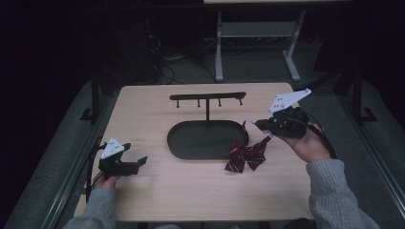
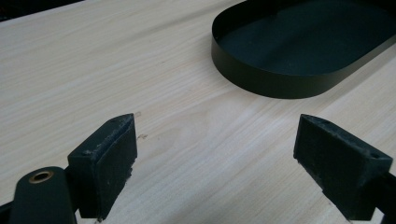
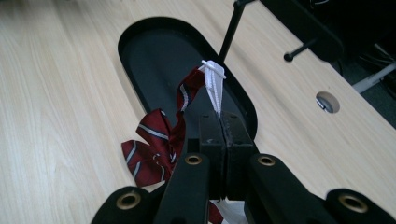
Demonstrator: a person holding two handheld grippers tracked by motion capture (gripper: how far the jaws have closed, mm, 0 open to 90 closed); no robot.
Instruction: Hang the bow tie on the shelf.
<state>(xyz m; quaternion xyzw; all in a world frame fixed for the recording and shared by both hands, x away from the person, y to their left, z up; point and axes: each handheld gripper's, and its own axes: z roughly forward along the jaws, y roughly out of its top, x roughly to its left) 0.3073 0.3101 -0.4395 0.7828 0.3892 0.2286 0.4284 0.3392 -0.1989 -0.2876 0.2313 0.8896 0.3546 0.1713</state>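
The right gripper [image 3: 219,123] is pinched tight on the white strap [image 3: 214,86] of a red striped bow tie [image 1: 247,155]. The strap runs up from the jaws, and the bow hangs down from it, with its low end resting on the bench [image 1: 191,191] just beside the black oval tray [image 1: 207,139]. The hanger rack [image 1: 208,97] with its pegs stands past the tray, farther from the gripper. I think the strap goes on a peg next. The left gripper [image 2: 215,158] is wide open, holds nothing, and sits far off.
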